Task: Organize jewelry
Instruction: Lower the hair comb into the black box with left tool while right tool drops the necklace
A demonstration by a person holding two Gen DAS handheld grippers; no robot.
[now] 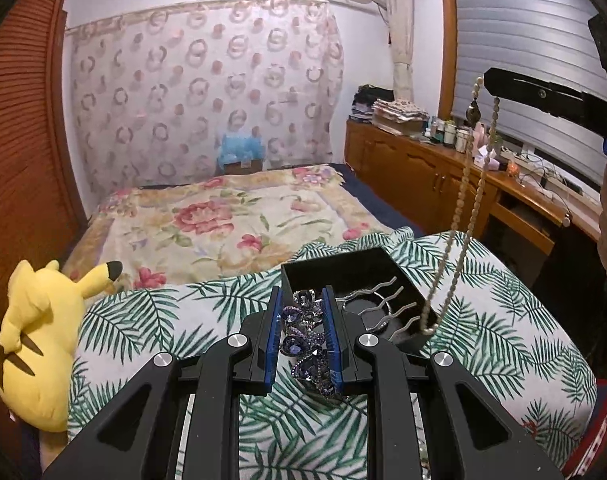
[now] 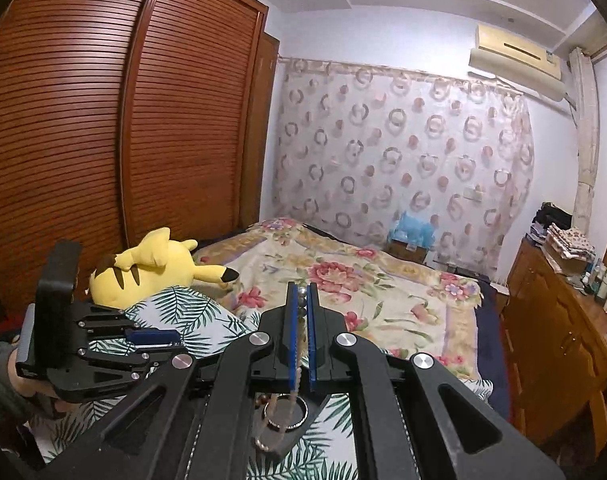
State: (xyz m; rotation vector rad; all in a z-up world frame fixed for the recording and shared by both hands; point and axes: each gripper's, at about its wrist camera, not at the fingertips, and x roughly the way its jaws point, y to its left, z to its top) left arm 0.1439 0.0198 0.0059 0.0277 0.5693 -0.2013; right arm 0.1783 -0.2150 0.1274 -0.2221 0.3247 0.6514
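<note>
I am clamping my left gripper [image 1: 305, 336] on the purple rhinestone hair comb [image 1: 303, 344], its jewelled crown squeezed between the blue pads while its silver teeth [image 1: 387, 308] are fanning out over the near side of the black box [image 1: 343, 268]. The box is sitting on the palm-leaf pillow [image 1: 143, 320]. The comb looks rigid and light, but I am judging the stones as slick and easily chipped, so holding it by the metal spine seems safer than by the gems. My right gripper [image 2: 301, 300] is pinching the bead necklace [image 1: 469, 184] near its top, and the strand is hanging limp, its lowest loop dangling at the box's right corner. Being soft and free to swing, it will probably pool and tangle with the comb teeth unless it is being lowered slowly.
</note>
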